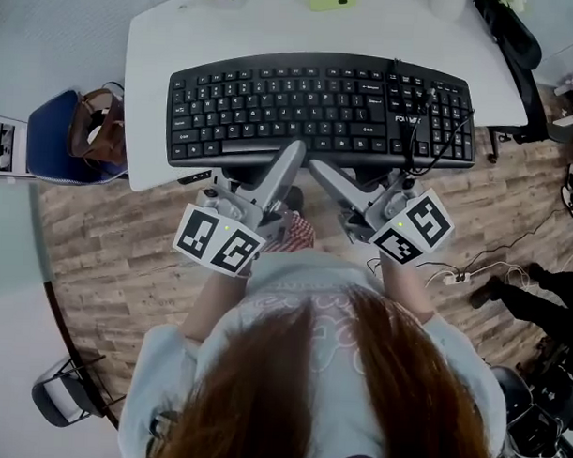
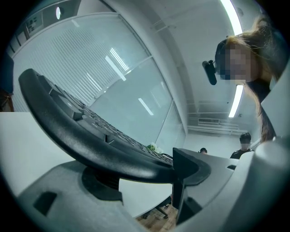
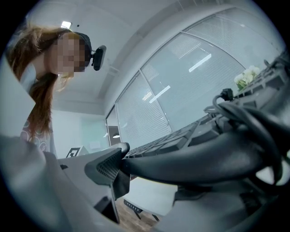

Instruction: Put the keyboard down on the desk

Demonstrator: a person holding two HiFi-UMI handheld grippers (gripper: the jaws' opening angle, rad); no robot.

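"Keyboard [image 1: 319,107] first: where is it?"

"At twelve o'clock from the person, black, lying long-side across the near part of the white desk [image 1: 162,41]. Its front edge sticks out past the desk's rim toward six o'clock. Whether its back edge rests on the desktop, I cannot tell."

"And the left gripper [image 1: 291,158]?"

"Clamped on that front edge near its middle. In the left gripper view the keyboard [image 2: 68,131] runs between the jaws of the left gripper [image 2: 149,174], one jaw under it, the other pressed on top, and the board slopes up and away."

"The right gripper [image 1: 319,168]?"

"Just beside the left one, toward three o'clock, closed on the same edge. The right gripper view shows the keyboard [image 3: 190,167] pinched in the right gripper [image 3: 154,179], a ribbed pad on the key side and the other jaw beneath."

"Anything on the board?"

"A black cable [image 1: 423,134] lies looped over the keys at its three o'clock end."

"Around the desk?"

"A blue chair [image 1: 50,135] at nine o'clock with a brown bag [image 1: 95,123] on it."
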